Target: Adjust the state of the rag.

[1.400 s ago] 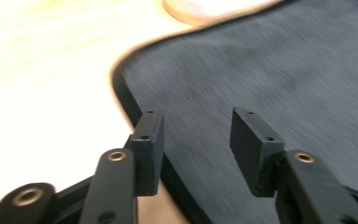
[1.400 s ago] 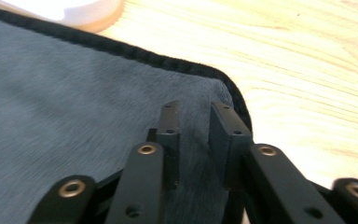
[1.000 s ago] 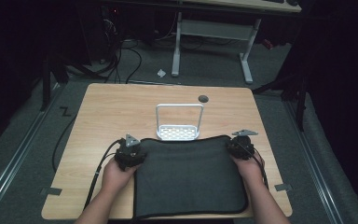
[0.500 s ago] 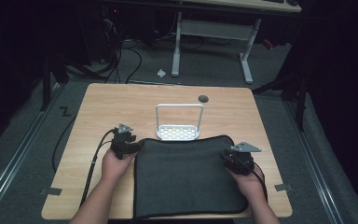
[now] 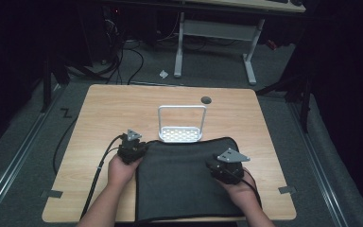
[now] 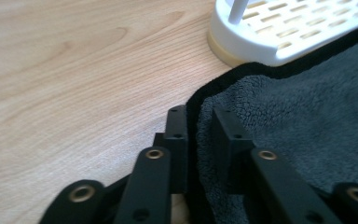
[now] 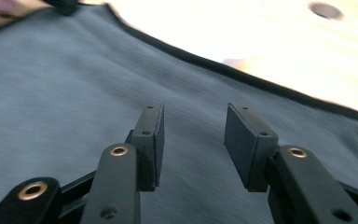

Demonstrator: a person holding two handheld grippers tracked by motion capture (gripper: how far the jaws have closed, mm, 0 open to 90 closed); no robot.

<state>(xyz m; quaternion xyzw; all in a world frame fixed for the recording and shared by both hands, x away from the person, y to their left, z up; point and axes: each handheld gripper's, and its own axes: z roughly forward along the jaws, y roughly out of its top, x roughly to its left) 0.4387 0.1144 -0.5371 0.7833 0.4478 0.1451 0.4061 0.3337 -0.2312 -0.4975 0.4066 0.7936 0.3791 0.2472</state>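
Pinching the bound edge of the dark grey towel point(image 6: 307, 121) at its far-left corner, the left gripper point(image 6: 196, 140) has one jaw on the bare wood and the other on the pile, with the black hem caught in the narrow gap between them. The right gripper point(image 7: 193, 140) holds nothing: its jaws stand spread, with only towel surface below and between them, and the hem curves past ahead of and to the right of its tips.

Beyond the left jaws the hem bends round the corner, and just past that bend sits the white slotted stand point(image 6: 279, 32), its base touching or slightly overlapped by the cloth. In the high view the towel point(image 5: 179, 184) covers the near middle of the table point(image 5: 118, 109), the left gripper point(image 5: 131, 150) sits at its far-left corner, and the right gripper point(image 5: 224, 170) hangs over its right part, inside the edge.

The step looks like taking both far corners for a fold or lift. To do it well, the right jaws should travel outward to the hem, straddle it as the left pair does, and close fully on it. Any lift should clear the stand point(image 5: 181, 127), which may snag the far edge.
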